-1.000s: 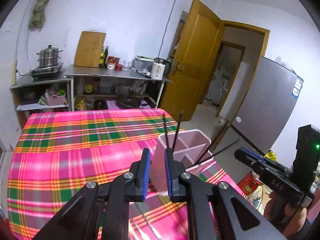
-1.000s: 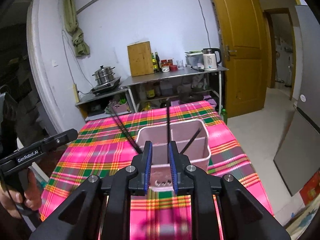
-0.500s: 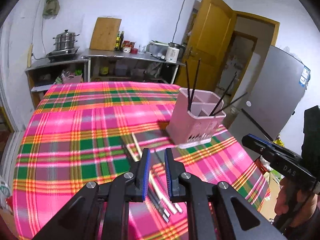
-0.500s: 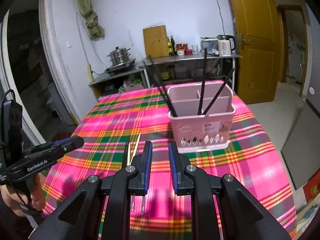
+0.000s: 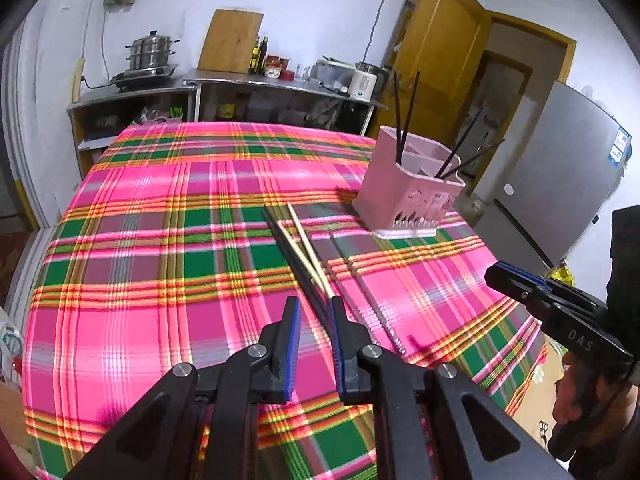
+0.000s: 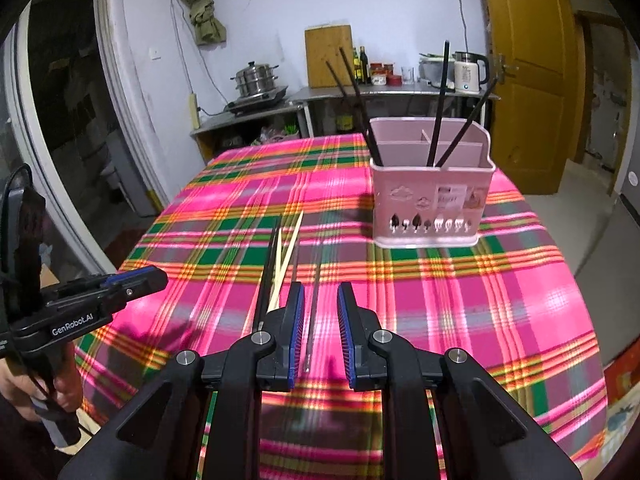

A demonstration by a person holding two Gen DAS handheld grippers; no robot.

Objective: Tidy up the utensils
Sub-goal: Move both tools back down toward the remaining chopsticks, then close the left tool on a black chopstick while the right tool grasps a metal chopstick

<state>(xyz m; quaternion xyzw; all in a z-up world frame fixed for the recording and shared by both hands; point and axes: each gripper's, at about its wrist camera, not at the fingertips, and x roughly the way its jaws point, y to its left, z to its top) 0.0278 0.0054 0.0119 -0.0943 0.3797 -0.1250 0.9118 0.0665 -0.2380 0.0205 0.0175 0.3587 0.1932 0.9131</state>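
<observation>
On the plaid-covered surface [image 6: 500, 304], a pink holder [image 6: 432, 208] is seen with four dark chopsticks [image 6: 438, 108] leaning in it. Beside it, two pale chopsticks [image 6: 286, 256] and several dark ones [image 6: 268, 276] are laid lengthwise toward the holder. Left tongs [image 5: 314, 312] and right tongs [image 6: 320, 300] are parted, nothing gripped.

steel steamer pot [image 5: 151, 53] on stove, cutting board [image 6: 329, 56] against wall, white kettle [image 6: 469, 73].
</observation>
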